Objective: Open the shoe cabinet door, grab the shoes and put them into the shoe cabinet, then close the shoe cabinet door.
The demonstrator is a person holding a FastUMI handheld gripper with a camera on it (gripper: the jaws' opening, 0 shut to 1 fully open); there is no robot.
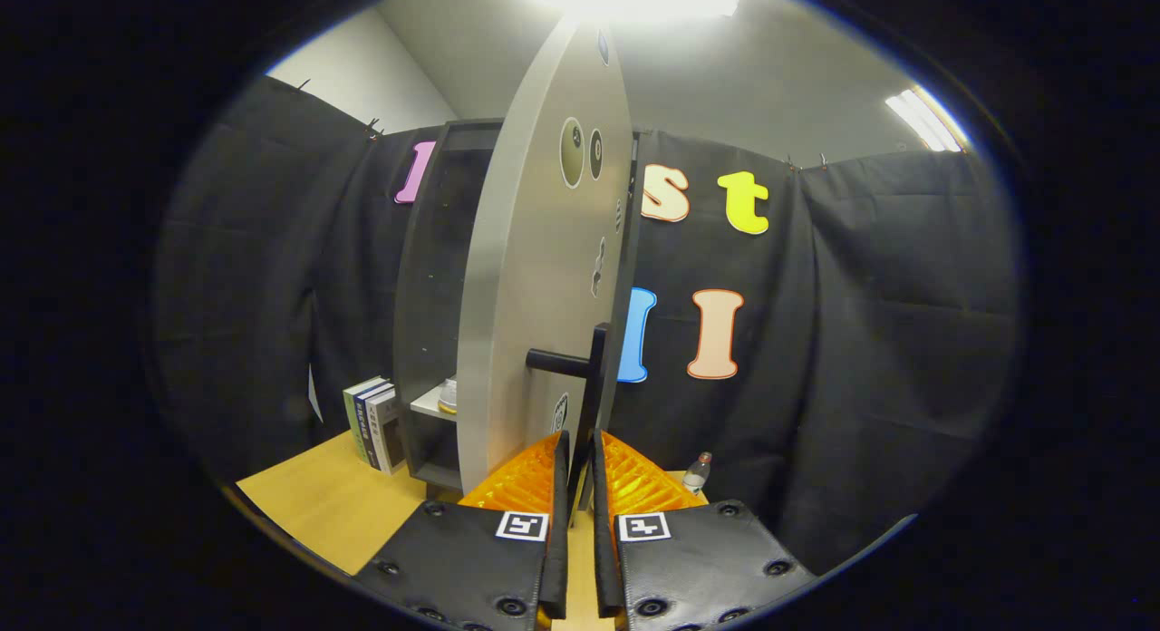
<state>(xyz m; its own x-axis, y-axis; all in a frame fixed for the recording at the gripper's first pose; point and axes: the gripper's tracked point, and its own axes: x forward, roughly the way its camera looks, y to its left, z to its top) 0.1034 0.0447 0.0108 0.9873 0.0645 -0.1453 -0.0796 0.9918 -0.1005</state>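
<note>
A grey shoe cabinet [433,277] stands on the wooden table, its tall grey door [535,277] swung out edge-on toward me. A black bar handle [589,377] sticks out from the door's face. My gripper [580,450] is shut on the lower end of that handle, with both fingers [560,472] pressed against it. Inside the cabinet, a low shelf [433,402] carries a small pale object [448,395].
Several books [373,422] stand upright on the table left of the cabinet. A small plastic bottle [696,472] sits on the table to the right, beyond my fingers. Bare wooden tabletop [317,499] spreads at the left front. Black cloth walls the booth behind.
</note>
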